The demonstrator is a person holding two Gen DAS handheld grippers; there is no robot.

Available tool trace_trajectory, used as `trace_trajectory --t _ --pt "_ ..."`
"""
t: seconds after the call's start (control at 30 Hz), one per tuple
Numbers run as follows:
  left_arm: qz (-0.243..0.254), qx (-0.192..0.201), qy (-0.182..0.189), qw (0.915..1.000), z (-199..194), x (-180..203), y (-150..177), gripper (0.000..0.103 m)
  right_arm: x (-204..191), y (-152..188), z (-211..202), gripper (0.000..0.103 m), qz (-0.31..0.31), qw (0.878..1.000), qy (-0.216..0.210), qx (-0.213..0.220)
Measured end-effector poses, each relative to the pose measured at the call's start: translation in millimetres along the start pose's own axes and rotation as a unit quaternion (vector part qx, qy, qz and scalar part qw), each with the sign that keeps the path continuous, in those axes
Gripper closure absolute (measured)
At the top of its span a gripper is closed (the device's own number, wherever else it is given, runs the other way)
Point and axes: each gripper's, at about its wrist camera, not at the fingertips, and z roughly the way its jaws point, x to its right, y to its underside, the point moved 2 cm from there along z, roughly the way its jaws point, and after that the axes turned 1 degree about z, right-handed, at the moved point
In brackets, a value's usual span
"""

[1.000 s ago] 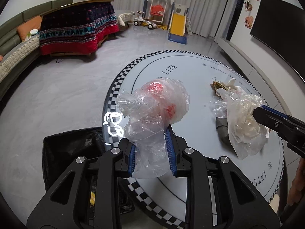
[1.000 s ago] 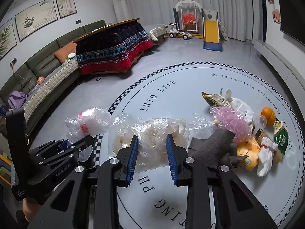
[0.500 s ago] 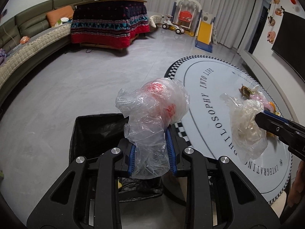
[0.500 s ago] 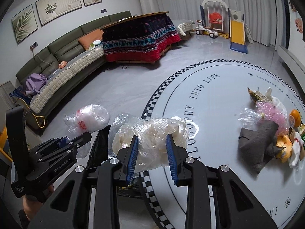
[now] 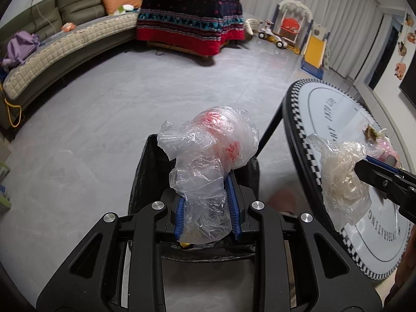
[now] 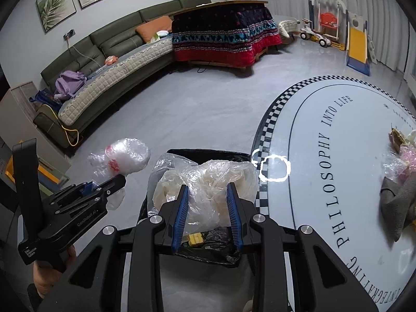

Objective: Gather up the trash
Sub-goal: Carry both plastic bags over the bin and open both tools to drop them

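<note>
Swung off the round table [image 6: 338, 182] to above black bin bag [image 5: 145, 171] on grey floor; left gripper [image 5: 206, 213] pinching red-printed plastic bag [image 5: 210, 156], right gripper [image 6: 206, 213] clamping pale plastic bag [image 6: 208, 182]; sofa [image 6: 109, 59] beyond

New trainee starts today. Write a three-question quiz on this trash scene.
1. True or false: the left tool is empty.
2. What sits below both tools? A) sofa B) black bin C) slide
3. Fill in: the right tool grips a clear bag of pale ____ stuff.

Key: 1 false, it grips a clear bag with red inside. 2 B. 3 whitish.
</note>
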Motion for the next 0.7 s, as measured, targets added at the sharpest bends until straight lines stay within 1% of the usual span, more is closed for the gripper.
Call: trace_trajectory --t 0.2,0.27,0.3,0.33,0.37,0.4,0.43,0.47,0.5,0.53,0.63,0.7 --pt "-0.023 -0.015 -0.011 0.9996 10 -26 8 0.076 -15 1 19 0.072 -0.007 1.000 -0.011 -0.018" --pt "-0.029 -0.016 -0.013 0.9994 11 -31 8 0.076 -18 0 23 0.072 -0.008 1.000 -0.013 -0.022" --pt "-0.031 -0.016 -0.014 0.9993 11 -34 9 0.074 -19 -1 25 0.072 -0.009 1.000 -0.014 -0.023" --pt "-0.036 -0.013 -0.013 0.9992 11 -37 8 0.074 -20 -2 28 0.070 -0.009 1.000 -0.013 -0.026" --pt "-0.040 -0.012 -0.014 0.9990 11 -39 8 0.061 -22 -5 33 0.059 -0.009 0.999 -0.007 -0.032" --pt "-0.042 -0.015 -0.024 0.9987 12 -41 8 0.016 -22 -9 36 0.052 -0.002 1.000 -0.003 -0.029" --pt "-0.043 -0.007 -0.036 0.9984 11 -42 8 0.006 -20 -11 36 0.036 0.007 1.000 0.001 -0.023" --pt "-0.043 0.004 -0.048 0.9979 9 -43 10 0.006 -19 -13 35 0.032 0.019 1.000 -0.001 -0.013" --pt "-0.045 0.006 -0.048 0.9978 9 -45 10 0.006 -18 -14 34 0.031 0.025 1.000 -0.006 -0.011" --pt "-0.049 0.006 -0.045 0.9978 8 -47 11 0.006 -18 -14 33 0.031 0.029 0.999 -0.010 -0.012" --pt "-0.066 0.004 -0.043 0.9969 10 -56 10 0.006 -17 -14 31 0.026 0.035 0.999 -0.016 -0.009" --pt "-0.076 0.002 -0.036 0.9965 10 -60 11 0.006 -15 -13 30 0.025 0.039 0.999 -0.019 -0.008"
